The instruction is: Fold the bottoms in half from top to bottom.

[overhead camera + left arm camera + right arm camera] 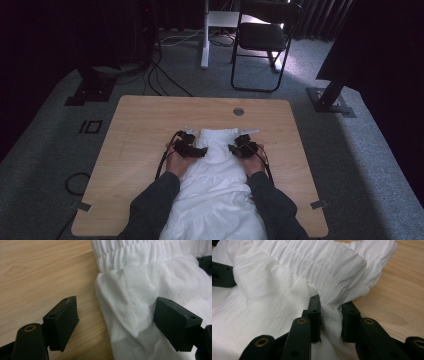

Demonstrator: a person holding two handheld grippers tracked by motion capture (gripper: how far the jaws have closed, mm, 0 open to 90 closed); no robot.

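A white garment [215, 195] with a gathered elastic band lies on the wooden table [145, 125], reaching from the near edge to the middle. My left gripper [192, 150] sits at the garment's left side. In the left gripper view it [115, 322] is open, its jaws wide apart astride the edge of the cloth [140, 285], one pad over bare wood. My right gripper [239, 147] sits at the garment's right side. In the right gripper view it [330, 317] is shut on a fold of the cloth [274, 290] just below the elastic band.
A person's dark sleeves [155, 205] come in from the near edge on either side of the garment. A round grommet [238, 111] sits near the table's far edge. Beyond the table stand a black chair [265, 35] and floor cables [165, 80].
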